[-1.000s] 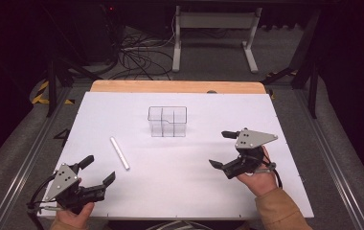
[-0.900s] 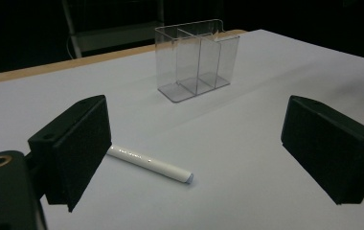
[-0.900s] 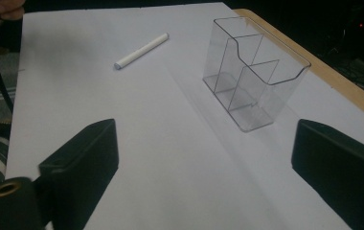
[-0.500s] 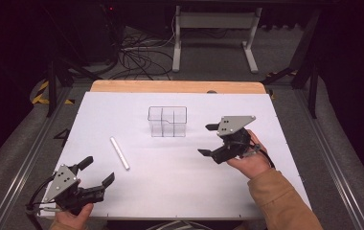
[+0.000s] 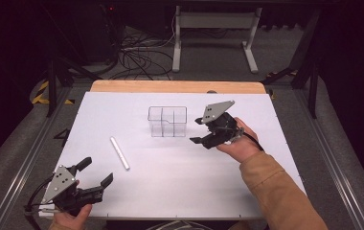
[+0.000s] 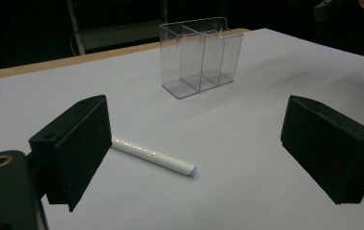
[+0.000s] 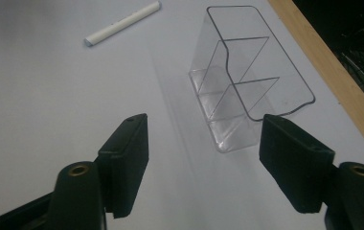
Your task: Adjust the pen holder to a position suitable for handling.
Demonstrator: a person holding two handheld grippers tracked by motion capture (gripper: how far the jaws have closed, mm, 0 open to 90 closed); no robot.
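Two tools, both beside organizer (image 5: 167,121)

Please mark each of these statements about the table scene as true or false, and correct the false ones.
1. The clear plastic organiser with compartments stands upright on the white table surface. True.
2. The white cylindrical pen lies inside the organiser. False: it lies flat on the table, apart from the organiser, on the side of the left hand-held gripper.
3. The right hand-held gripper is shut on the organiser. False: its jaws have just been closing, but they are open and beside the organiser, with nothing between them.
4. The left hand-held gripper is open and holds nothing. True.
5. The organiser's compartments are empty. True.
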